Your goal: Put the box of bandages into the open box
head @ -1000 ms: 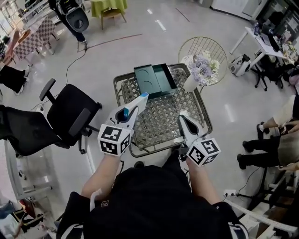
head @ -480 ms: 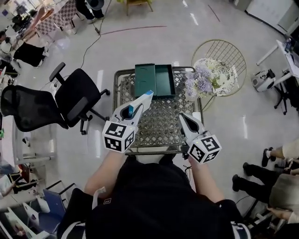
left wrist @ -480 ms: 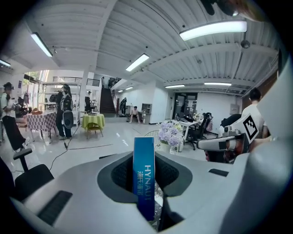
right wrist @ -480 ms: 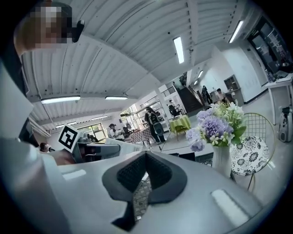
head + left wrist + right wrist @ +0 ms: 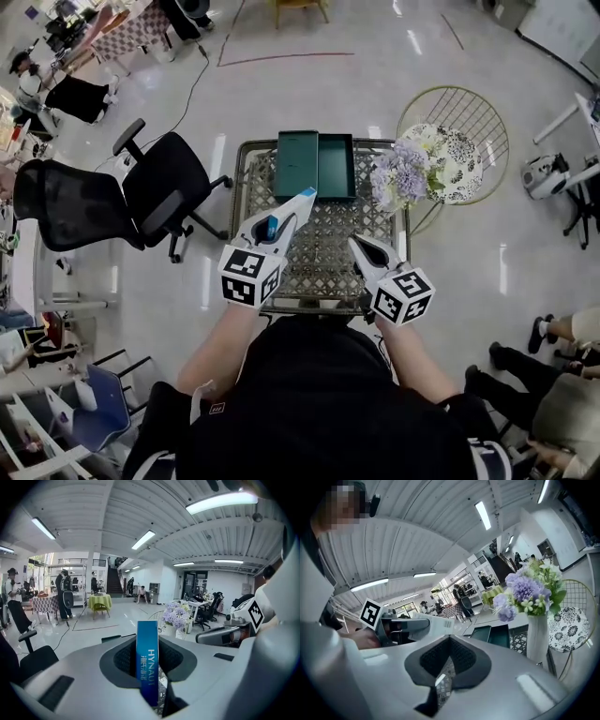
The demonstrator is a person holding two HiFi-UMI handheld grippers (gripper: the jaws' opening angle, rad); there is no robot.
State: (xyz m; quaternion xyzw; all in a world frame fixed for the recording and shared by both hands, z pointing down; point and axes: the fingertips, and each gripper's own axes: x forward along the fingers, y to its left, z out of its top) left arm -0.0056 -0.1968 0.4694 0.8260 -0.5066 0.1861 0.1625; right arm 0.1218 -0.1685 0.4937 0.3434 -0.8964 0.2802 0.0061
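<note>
The box of bandages (image 5: 302, 202), white with a blue edge, is clamped in my left gripper (image 5: 292, 212) above the lattice table (image 5: 328, 246). In the left gripper view its blue edge (image 5: 147, 660) stands upright between the pads of the left gripper (image 5: 148, 667). The open box (image 5: 317, 167), dark green with its lid laid flat beside it, sits at the table's far edge. In the head view the held box's tip reaches its near edge. My right gripper (image 5: 358, 246) hovers over the table's near right, shut and empty (image 5: 446, 656). The open box (image 5: 499, 635) lies ahead of it.
A white vase of purple flowers (image 5: 398, 176) stands at the table's far right corner, close to the open box. A round wire side table (image 5: 459, 141) is beyond it. Two black office chairs (image 5: 155, 192) stand to the left. People sit at the room's edges.
The head view has swung, so the table now sits more centred. Both grippers keep almost the same pose over the near half of the table. The left one still holds the bandage box.
</note>
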